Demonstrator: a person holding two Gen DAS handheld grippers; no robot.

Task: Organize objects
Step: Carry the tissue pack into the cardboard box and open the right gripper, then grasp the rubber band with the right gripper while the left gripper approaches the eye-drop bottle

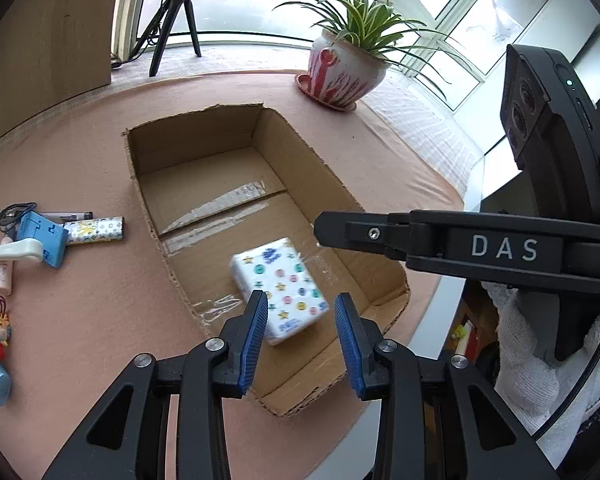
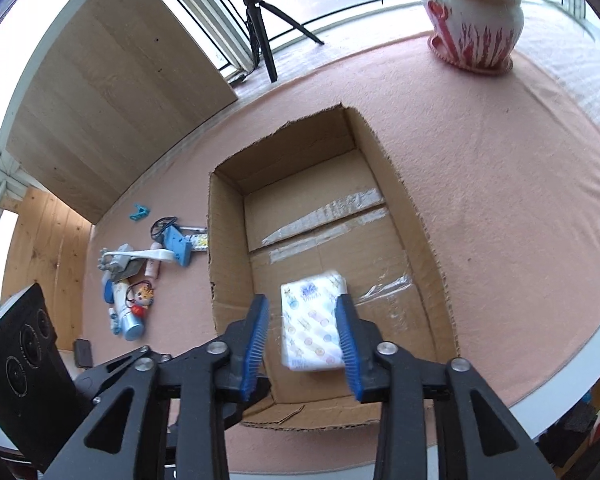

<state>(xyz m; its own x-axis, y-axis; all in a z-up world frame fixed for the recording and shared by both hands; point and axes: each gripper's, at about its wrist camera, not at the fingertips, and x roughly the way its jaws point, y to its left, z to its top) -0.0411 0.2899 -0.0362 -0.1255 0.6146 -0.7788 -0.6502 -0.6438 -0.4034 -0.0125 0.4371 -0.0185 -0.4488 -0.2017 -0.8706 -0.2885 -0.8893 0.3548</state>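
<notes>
Below and just ahead of both parted, empty tongs, the tissue pack [image 2: 314, 322] lies in the cardboard box [image 2: 428, 240], its long axis running along the right gripper [image 2: 302, 336], while the left gripper [image 1: 302, 334] hovers equally close.

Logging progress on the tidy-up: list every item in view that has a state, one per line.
cardboard box: open-topped, flaps cut off.
tissue pack: inside the box, blurred, no finger on it.
left gripper: open, above the box.
right gripper: open, above the tissue pack.
small items: outside the box, on the table.
potted plant: upright.
</notes>
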